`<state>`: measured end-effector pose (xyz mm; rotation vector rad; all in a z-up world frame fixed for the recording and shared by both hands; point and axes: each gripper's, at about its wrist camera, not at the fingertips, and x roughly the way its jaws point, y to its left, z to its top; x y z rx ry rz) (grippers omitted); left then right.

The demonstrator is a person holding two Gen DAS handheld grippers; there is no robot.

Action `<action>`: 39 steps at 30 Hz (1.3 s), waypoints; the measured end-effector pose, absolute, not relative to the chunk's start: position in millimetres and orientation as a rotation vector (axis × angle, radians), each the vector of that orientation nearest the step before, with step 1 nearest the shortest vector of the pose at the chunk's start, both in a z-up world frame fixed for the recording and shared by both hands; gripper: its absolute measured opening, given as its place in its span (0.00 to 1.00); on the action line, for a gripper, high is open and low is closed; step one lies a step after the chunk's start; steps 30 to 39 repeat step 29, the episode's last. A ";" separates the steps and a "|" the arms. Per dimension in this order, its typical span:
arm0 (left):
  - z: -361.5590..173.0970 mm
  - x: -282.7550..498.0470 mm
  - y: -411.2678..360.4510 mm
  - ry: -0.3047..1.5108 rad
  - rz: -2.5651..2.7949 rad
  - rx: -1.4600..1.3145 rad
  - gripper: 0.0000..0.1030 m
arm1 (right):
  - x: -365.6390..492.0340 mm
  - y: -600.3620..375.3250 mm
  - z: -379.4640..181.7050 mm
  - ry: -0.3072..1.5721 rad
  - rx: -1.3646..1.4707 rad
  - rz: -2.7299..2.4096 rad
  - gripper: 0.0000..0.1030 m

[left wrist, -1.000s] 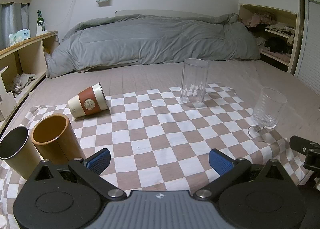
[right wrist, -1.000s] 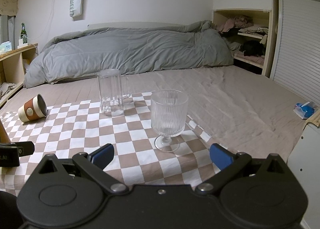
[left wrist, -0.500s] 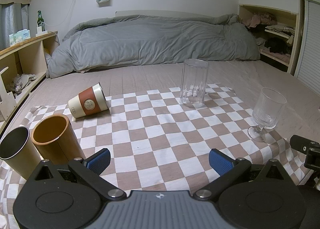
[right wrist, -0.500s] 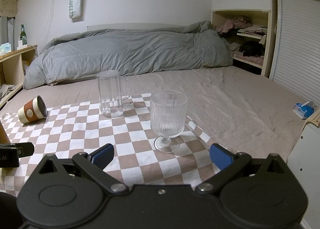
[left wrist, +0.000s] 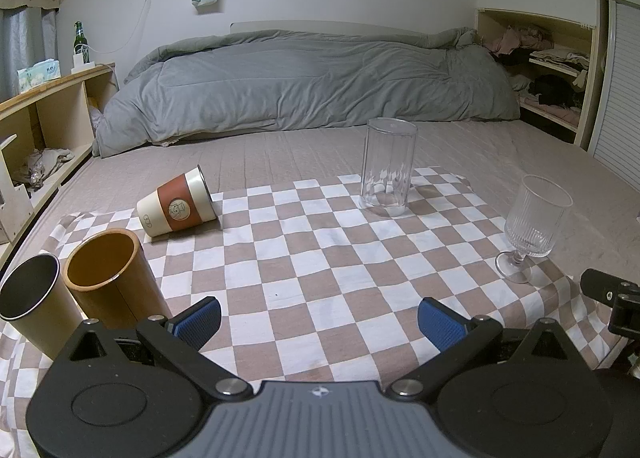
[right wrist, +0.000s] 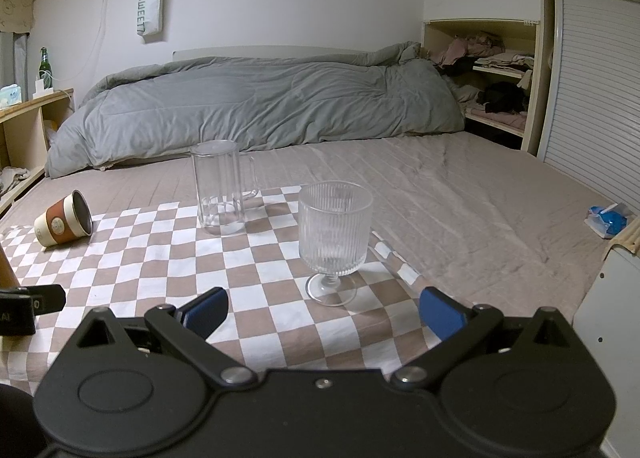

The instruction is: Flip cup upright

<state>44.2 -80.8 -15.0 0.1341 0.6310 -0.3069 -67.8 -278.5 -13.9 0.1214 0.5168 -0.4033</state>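
1. Cup point(left wrist: 176, 207) lies on its side at the cloth's point(left wrist: 320, 258) far-left edge, at 11 o'clock from the left gripper point(left wrist: 319, 324), well apart from it.
2. Left gripper's jaws stand wide apart, empty; a bamboo cup point(left wrist: 110, 278) and a dark tumbler point(left wrist: 34, 310) stand upright at 9 o'clock.
3. Right gripper point(right wrist: 324, 312) is spread too, empty; a goblet point(right wrist: 334, 244) stands near at 12 o'clock.
4. Beyond it, a clear mug point(right wrist: 220, 187) stands upright at 11 o'clock.
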 end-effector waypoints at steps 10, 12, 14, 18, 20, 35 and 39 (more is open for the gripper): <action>-13.9 42.9 -83.1 0.628 -0.309 0.134 1.00 | -68.9 -279.1 -14.3 0.516 0.125 -0.401 1.00; -13.9 42.8 -83.4 0.629 -0.311 0.132 1.00 | -69.3 -279.5 -15.0 0.514 0.126 -0.403 1.00; -13.7 42.5 -83.7 0.627 -0.313 0.133 1.00 | -69.5 -279.6 -15.2 0.514 0.127 -0.402 1.00; -13.8 41.8 -84.6 0.625 -0.316 0.131 1.00 | -69.6 -280.3 -15.1 0.514 0.126 -0.402 1.00; -13.9 41.7 -84.2 0.626 -0.316 0.130 1.00 | -69.6 -279.8 -15.2 0.514 0.126 -0.403 1.00; -14.4 41.5 -85.8 0.622 -0.318 0.133 1.00 | -69.2 -279.0 -15.5 0.514 0.124 -0.403 1.00; -14.4 41.5 -85.8 0.622 -0.318 0.133 1.00 | -69.2 -279.0 -15.5 0.514 0.124 -0.403 1.00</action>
